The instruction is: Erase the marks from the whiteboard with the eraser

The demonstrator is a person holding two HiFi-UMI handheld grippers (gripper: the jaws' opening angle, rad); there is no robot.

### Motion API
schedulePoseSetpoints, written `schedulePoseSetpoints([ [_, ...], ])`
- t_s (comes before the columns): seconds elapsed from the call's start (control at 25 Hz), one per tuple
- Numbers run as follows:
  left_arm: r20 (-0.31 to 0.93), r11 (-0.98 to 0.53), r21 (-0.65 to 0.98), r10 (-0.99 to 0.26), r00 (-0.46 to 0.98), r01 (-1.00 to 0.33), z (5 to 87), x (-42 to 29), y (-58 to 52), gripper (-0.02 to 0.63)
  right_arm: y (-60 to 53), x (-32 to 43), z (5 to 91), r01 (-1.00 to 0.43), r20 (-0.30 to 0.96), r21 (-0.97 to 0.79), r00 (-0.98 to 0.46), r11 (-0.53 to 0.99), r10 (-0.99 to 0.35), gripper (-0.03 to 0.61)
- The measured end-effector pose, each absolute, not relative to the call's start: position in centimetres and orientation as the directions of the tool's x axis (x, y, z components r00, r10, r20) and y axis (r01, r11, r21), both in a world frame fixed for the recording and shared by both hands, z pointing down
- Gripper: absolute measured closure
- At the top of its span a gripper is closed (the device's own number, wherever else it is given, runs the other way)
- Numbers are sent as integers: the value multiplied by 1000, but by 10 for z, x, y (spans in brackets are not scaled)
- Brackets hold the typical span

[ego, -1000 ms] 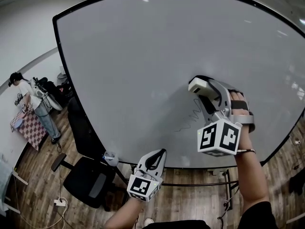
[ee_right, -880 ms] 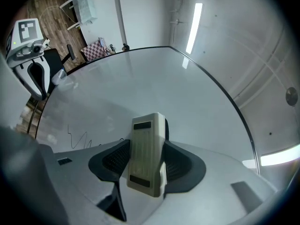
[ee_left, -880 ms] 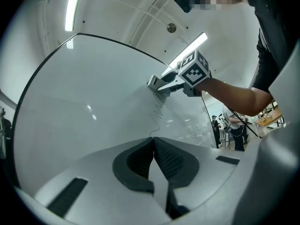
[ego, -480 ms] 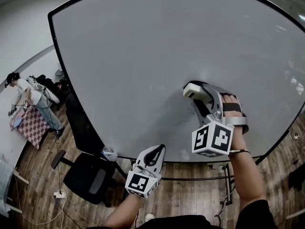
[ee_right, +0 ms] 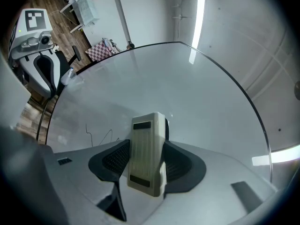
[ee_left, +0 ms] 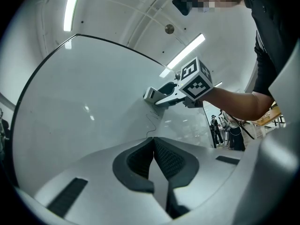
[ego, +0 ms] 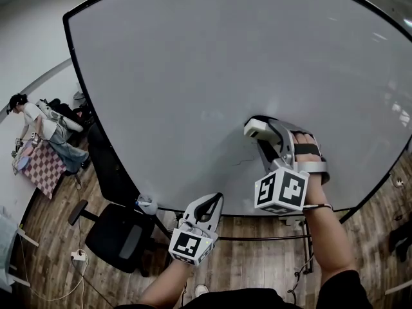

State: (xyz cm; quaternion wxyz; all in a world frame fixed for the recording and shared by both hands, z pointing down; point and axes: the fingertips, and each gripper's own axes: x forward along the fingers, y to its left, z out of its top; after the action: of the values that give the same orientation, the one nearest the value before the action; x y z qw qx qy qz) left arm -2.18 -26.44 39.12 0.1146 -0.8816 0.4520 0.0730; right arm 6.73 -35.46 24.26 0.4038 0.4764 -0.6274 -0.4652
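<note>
The large whiteboard point(ego: 193, 76) fills the head view. My right gripper point(ego: 259, 134) is shut on a pale block eraser point(ee_right: 148, 153) whose face rests against the board low and right of centre. A thin black scribble point(ego: 243, 161) remains on the board just left of and below the eraser; it also shows as a thin scribble point(ee_right: 98, 138) in the right gripper view. My left gripper point(ego: 210, 206) hangs below the board's bottom edge, shut with nothing between its pads point(ee_left: 166, 159).
A black office chair point(ego: 119, 240) stands on the wooden floor at lower left. A person point(ego: 45, 131) stands by a checkered table point(ego: 38, 169) far left. The board's stand bar point(ego: 257, 240) runs under its bottom edge.
The right gripper has slid the eraser down and left across the board. The tall part of the scribble is gone; only a short tail is left.
</note>
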Motion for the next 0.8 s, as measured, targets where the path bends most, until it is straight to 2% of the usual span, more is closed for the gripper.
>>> schedulePoseSetpoints([
  [0.8,-216,-564,-122,-788,576,-817,398,-23,-268,594,-357,63,299,-177,172,961,-226,214,-959,328],
])
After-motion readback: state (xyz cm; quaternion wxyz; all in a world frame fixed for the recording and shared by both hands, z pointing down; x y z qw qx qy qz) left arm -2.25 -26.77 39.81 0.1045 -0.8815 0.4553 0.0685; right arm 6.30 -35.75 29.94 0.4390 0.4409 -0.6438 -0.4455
